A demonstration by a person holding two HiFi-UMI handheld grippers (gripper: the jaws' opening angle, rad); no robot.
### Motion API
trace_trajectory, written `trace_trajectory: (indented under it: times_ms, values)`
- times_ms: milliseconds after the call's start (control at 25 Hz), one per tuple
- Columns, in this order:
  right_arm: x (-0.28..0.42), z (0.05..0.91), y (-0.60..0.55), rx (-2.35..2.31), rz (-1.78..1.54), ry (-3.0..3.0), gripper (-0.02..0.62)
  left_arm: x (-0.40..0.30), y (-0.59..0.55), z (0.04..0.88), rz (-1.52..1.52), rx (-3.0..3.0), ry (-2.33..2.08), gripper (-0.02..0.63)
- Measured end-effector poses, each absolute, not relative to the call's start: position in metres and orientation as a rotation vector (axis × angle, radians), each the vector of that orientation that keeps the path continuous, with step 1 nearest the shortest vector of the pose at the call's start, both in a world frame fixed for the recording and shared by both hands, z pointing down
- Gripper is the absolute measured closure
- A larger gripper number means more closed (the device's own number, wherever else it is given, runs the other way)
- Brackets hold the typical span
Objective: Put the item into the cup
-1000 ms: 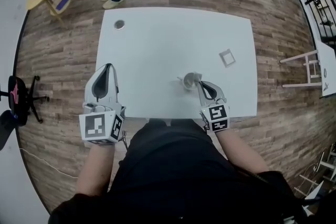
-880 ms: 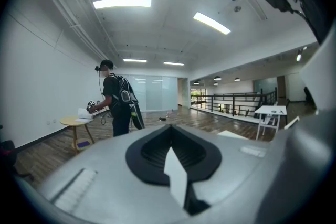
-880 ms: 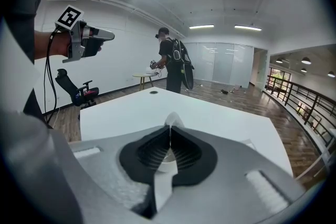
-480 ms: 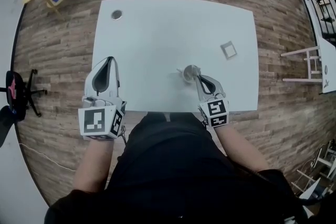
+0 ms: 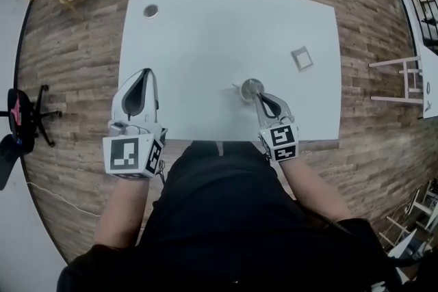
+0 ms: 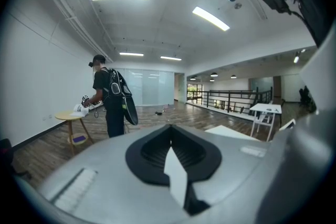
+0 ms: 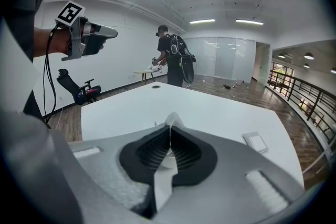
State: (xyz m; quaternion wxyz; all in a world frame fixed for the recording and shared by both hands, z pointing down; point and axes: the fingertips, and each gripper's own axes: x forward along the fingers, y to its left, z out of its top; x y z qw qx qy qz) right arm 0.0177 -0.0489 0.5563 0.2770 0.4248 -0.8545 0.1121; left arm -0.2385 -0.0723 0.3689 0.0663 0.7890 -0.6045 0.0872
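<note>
Cup (image 5: 250,87) gone from tilted to upright, mouth up, axis vertical, near worktop (image 5: 205,37) front edge. Right gripper (image 5: 259,99) angled down, pinched shut on its rim. Left gripper (image 5: 144,73) closed, empty, near level. Square item (image 5: 301,58) flat, well apart.

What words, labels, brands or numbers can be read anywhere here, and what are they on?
No readable words or numbers in any view.
Left gripper: its cube shows black-and-white square patterns, no letters.
Right gripper: its cube shows the same kind of patterns.
Cup, square item, table: no print visible.
</note>
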Motion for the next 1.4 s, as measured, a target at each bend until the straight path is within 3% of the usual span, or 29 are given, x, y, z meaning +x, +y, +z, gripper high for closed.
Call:
trace_trajectory:
  times_ms: [480,640,1400]
  values:
    - [0.015,0.565,-0.049,1.126,0.323,-2.279,0.588,-0.238,-0.076,0.371,0.275,2.369,-1.814,0.600]
    - [0.016,0.568,-0.049,1.123,0.340,-2.283,0.531,-0.236,-0.078,0.372,0.274,2.378,-1.812,0.600]
    - [0.035,0.550,-0.057,1.244,0.300,-2.286,0.528,-0.217,-0.090,0.358,0.242,2.463,-1.777,0.600]
